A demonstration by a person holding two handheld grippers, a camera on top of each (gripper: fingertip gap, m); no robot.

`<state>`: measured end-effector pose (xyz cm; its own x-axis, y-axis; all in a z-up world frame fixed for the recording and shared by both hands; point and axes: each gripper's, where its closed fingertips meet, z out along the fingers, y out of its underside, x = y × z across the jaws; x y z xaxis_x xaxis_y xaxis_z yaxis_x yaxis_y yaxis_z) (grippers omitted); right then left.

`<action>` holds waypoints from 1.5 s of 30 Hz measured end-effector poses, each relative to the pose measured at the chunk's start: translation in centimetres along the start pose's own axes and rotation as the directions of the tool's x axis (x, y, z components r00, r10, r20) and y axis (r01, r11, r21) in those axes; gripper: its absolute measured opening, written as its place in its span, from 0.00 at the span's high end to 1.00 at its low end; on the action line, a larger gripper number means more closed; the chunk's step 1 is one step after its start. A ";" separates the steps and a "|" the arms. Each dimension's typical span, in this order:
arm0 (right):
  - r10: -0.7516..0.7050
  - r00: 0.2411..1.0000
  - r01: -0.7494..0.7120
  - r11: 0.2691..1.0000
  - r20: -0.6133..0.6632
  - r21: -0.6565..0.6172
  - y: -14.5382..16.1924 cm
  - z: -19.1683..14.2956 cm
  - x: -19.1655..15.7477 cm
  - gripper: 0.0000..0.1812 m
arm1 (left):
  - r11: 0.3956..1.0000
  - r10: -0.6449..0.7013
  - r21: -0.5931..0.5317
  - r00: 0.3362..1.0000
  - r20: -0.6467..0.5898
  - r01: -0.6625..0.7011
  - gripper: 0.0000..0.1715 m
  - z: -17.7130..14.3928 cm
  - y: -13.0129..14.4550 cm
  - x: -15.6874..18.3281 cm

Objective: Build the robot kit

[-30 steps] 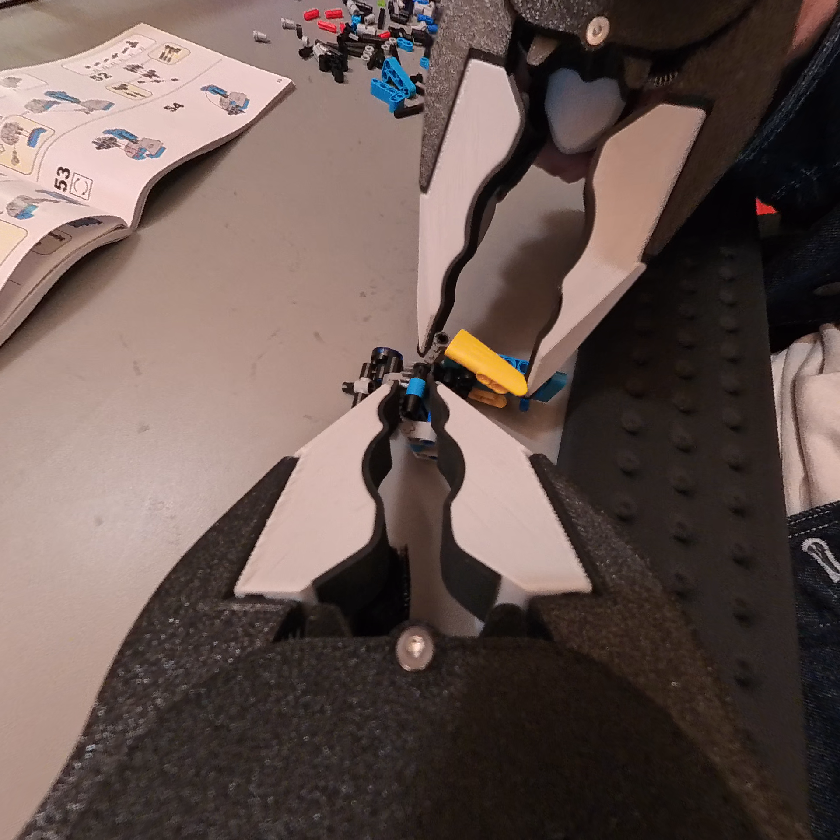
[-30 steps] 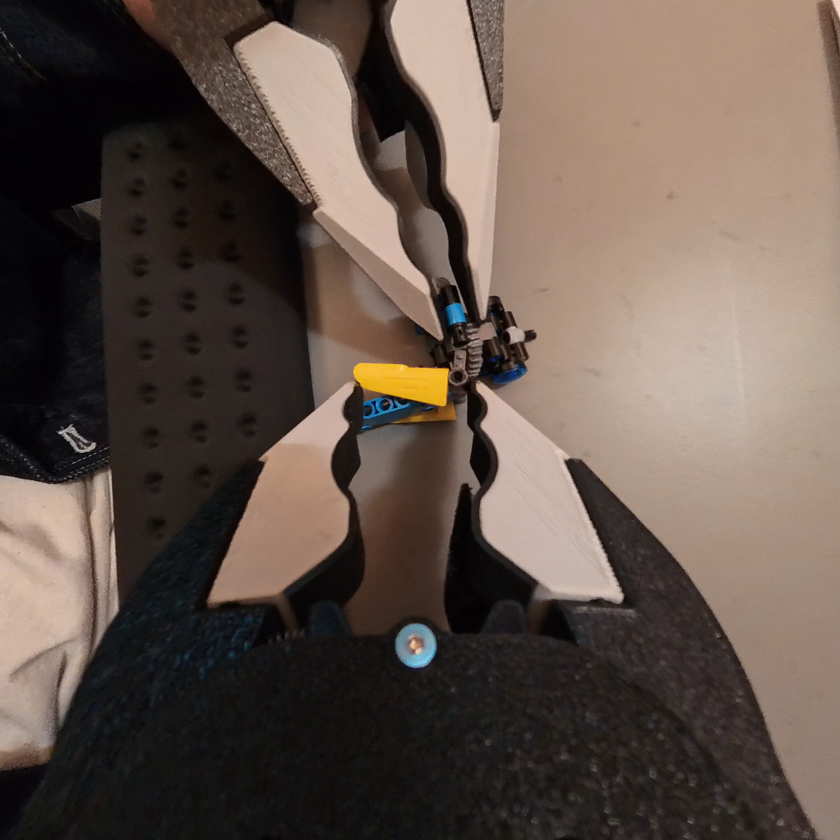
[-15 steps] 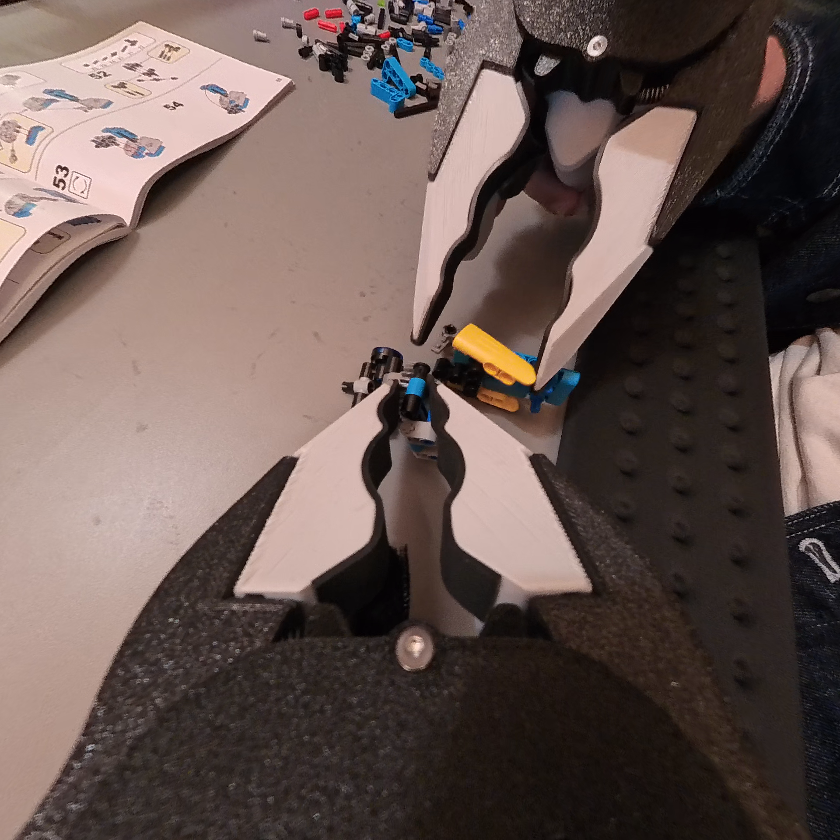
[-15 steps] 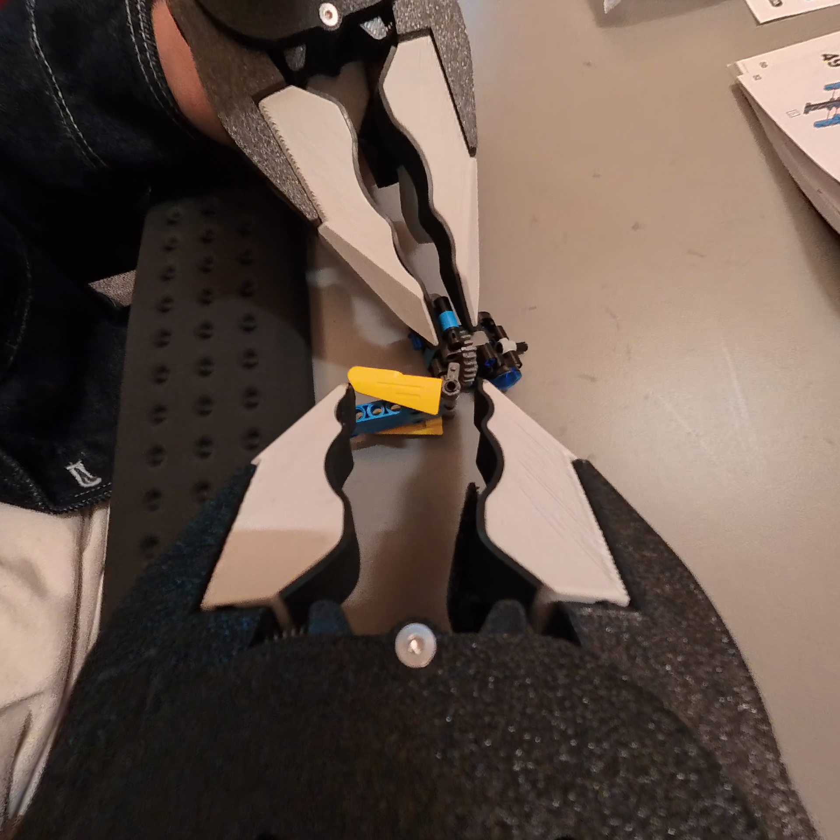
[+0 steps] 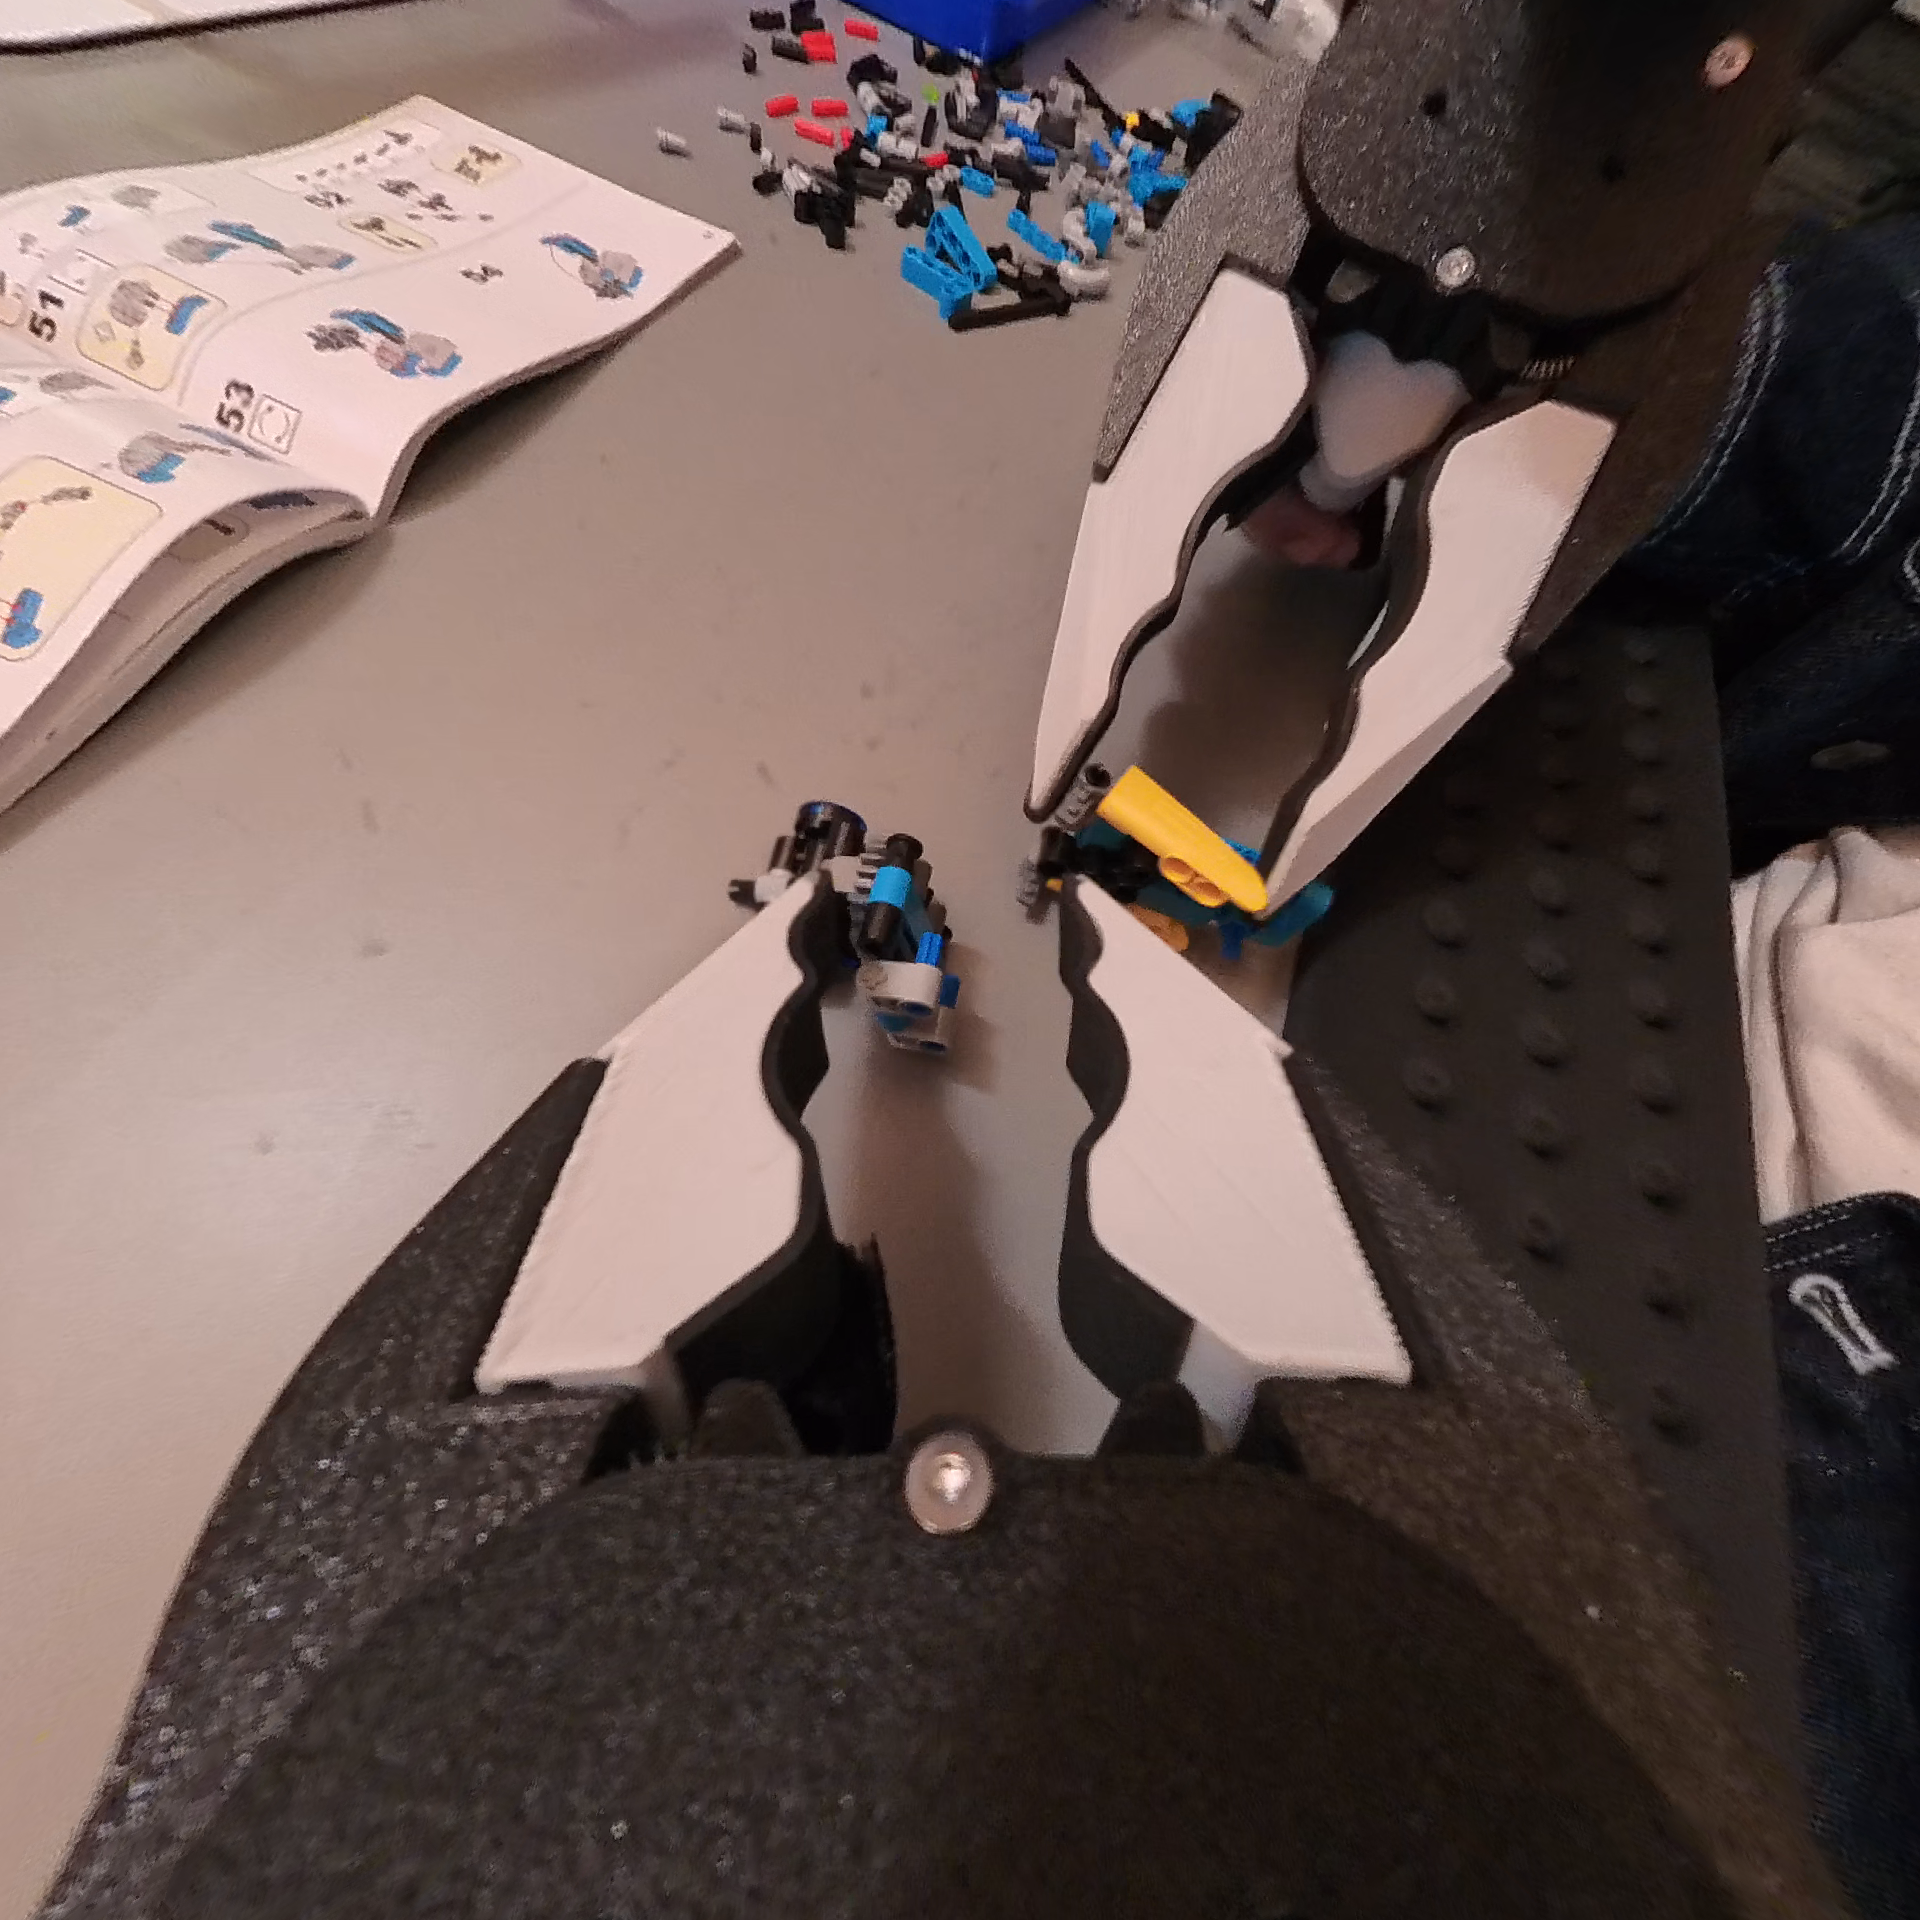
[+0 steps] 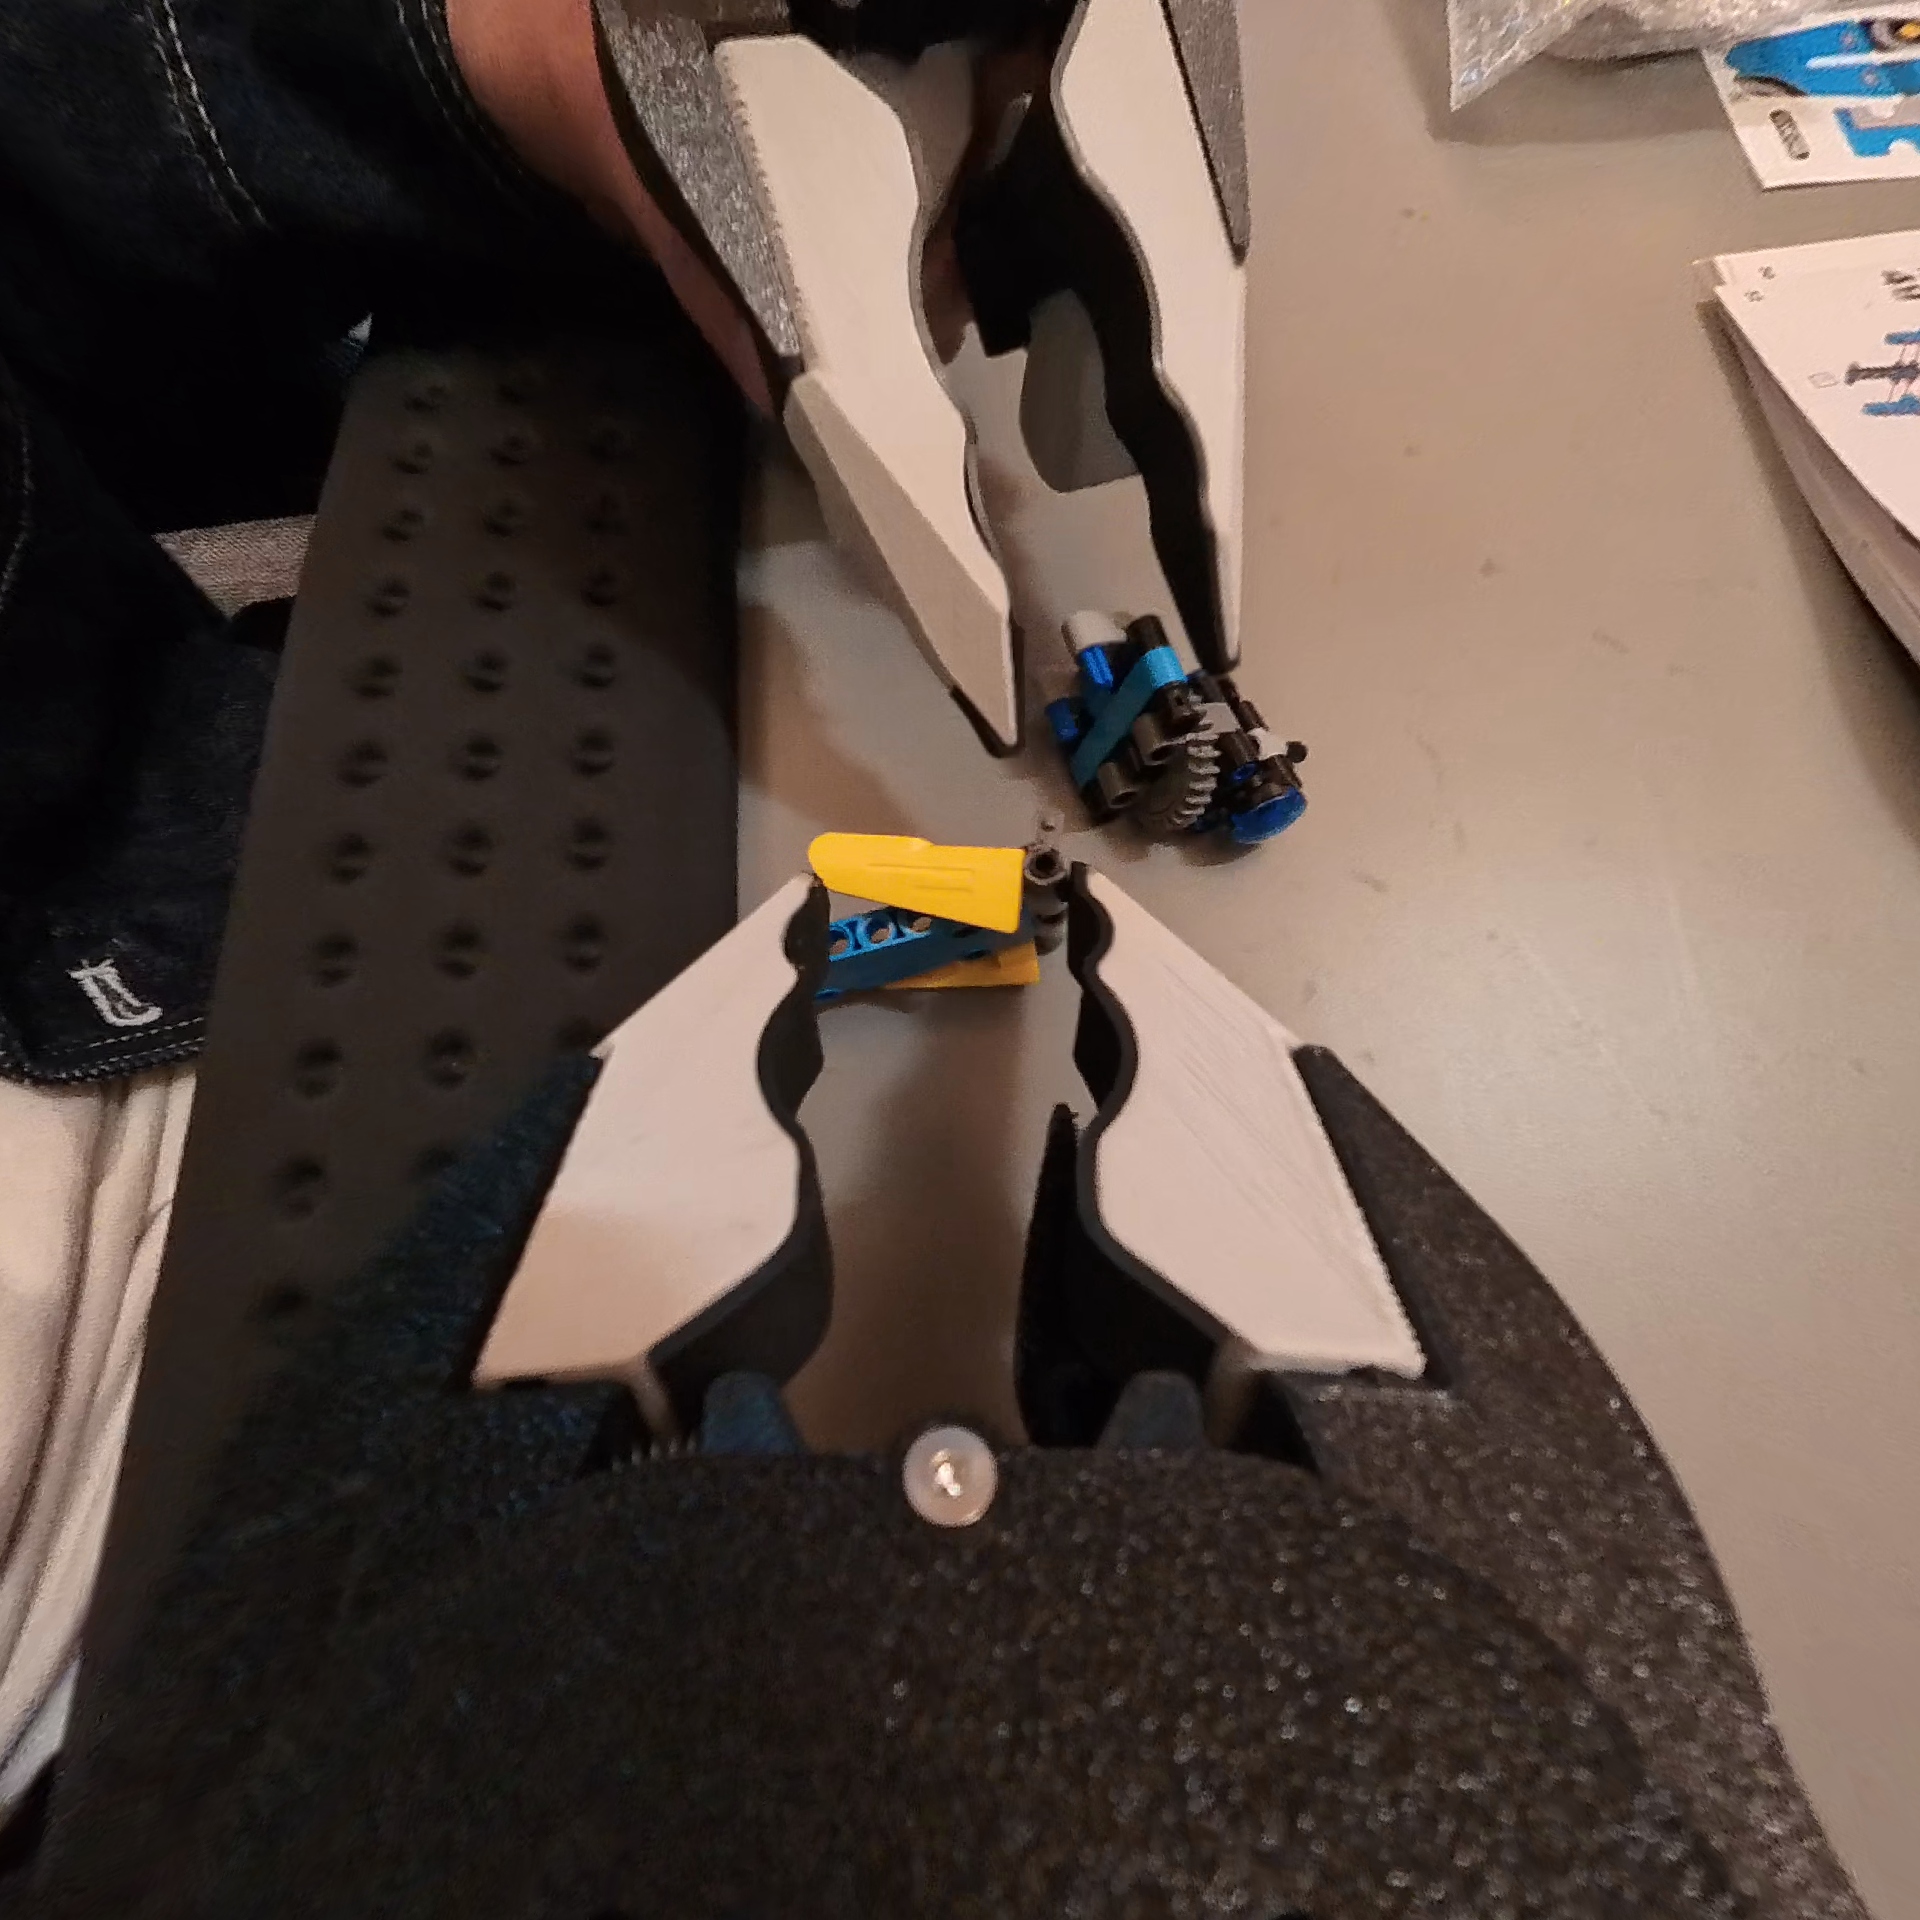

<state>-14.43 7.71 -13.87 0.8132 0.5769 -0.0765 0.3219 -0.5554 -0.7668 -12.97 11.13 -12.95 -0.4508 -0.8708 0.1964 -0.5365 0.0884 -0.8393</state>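
A small black, blue and grey gear assembly (image 5: 894, 925) lies on the grey table, touching the inner side of my left gripper's left fingertip. It also shows in the right wrist view (image 6: 1164, 738). My left gripper (image 5: 940, 899) is open and holds nothing. A yellow and blue wedge-shaped piece (image 6: 914, 878) spans the gap between my right gripper's tips, which press on both of its ends. My right gripper (image 6: 943, 888) also shows in the left wrist view (image 5: 1164, 852), pointing toward my left gripper. The two pieces sit apart with a small gap between them.
An open instruction booklet (image 5: 260, 343) lies at the left. A pile of loose small parts (image 5: 987, 177) sits at the back by a blue box (image 5: 966, 21). A black studded mat (image 5: 1507, 1039) runs along the table edge, beside a person's denim sleeve (image 6: 208, 208).
My left gripper has opened and let go of the gear assembly, which now lies on the table. The yellow and blue piece has come apart from it and stayed in my right gripper.
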 end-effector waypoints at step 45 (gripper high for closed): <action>0.018 0.995 -0.074 0.801 0.099 0.594 -7.0 -8.1 1.2 0.91 | 0.775 -0.276 0.409 0.840 -0.467 0.482 0.89 -1.7 -9.1 5.3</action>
<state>-11.73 7.43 -3.42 0.7669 0.6232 -0.1532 -0.0905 -0.1312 -0.9872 -11.73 6.58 -3.44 -0.5640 -0.5297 0.6335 -0.3414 -0.5489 -0.7630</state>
